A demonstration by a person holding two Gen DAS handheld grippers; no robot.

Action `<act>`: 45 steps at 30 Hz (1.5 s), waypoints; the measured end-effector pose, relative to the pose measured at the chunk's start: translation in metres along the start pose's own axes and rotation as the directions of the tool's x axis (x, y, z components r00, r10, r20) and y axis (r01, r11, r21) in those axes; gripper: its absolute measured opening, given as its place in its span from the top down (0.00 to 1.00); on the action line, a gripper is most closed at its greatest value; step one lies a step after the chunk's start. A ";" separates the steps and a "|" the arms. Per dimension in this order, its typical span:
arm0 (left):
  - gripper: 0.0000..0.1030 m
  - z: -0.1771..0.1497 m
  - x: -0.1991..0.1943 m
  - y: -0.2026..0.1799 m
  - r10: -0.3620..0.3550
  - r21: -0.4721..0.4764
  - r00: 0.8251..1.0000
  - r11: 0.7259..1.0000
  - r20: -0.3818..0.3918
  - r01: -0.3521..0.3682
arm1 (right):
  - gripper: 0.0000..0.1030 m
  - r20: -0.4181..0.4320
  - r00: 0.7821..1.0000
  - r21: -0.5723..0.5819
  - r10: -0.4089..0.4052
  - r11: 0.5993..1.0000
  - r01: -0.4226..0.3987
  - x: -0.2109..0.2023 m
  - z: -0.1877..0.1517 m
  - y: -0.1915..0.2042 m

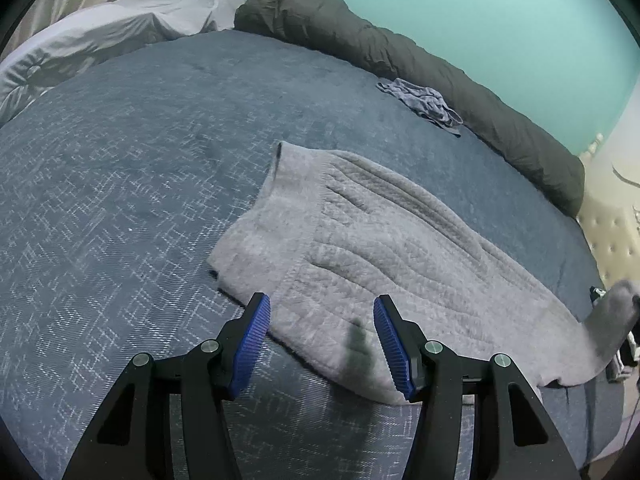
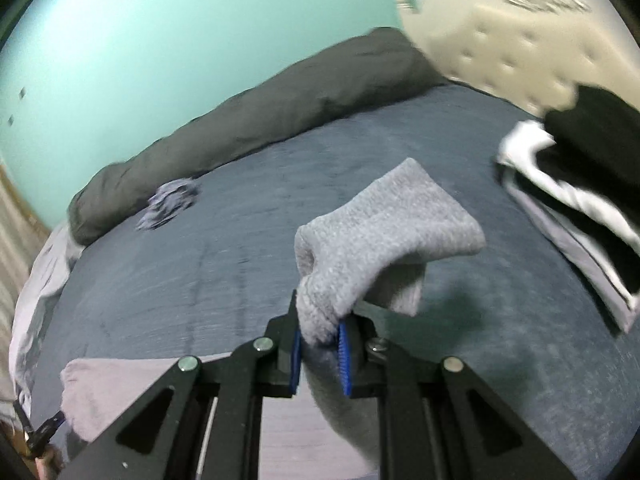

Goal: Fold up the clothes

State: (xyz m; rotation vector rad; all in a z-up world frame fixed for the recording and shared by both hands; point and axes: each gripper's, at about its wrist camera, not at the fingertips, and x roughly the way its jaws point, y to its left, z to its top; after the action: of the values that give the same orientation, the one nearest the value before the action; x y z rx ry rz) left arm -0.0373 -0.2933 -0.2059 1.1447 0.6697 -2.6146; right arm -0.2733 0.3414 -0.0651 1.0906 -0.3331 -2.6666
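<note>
My right gripper (image 2: 320,344) pinches the fuzzy grey knitted garment's (image 1: 360,240) end, seemingly a cuff, lifting it to fold, while my left gripper (image 1: 322,340) gapes empty above it.

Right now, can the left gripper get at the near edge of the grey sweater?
Probably yes: the left gripper is open, and the grey sweater lies flat on the bed with its near edge between the fingers, nothing blocking.

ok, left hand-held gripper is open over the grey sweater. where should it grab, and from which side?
Probably the near hem edge of the grey sweater, at the corner between the open left hand-held gripper fingers. Come in low from the near side: the edge lies flat on the blue bedspread, so one finger must slip under. The right hand-held gripper already pinches the sleeve end.
</note>
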 end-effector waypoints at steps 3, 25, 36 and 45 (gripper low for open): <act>0.44 0.000 0.000 0.001 0.005 0.011 1.000 1.000 -0.005 -0.005 | 0.87 -0.022 0.999 -0.056 0.035 0.998 -0.036 0.011 0.001 0.047; 0.44 0.000 -0.017 0.026 -0.072 -0.049 0.997 0.996 0.022 0.073 | 0.87 -0.202 0.957 -0.390 0.208 0.879 -0.274 0.054 -0.060 0.385; 0.44 0.001 -0.019 0.043 -0.086 -0.080 0.996 0.993 0.030 0.088 | 0.87 -0.266 0.936 -0.500 0.231 0.797 -0.339 0.069 -0.119 0.467; 0.44 0.000 -0.019 0.045 -0.088 -0.089 0.996 0.992 0.029 0.090 | 0.86 -0.382 0.906 -0.578 0.184 0.717 -0.390 0.098 -0.184 0.494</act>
State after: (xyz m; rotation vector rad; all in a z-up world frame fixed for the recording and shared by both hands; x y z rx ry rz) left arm -0.0084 -0.3321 -0.2065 1.0776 0.8428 -2.6367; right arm -0.1442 -0.1769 -0.1094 1.0618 0.4230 -2.0223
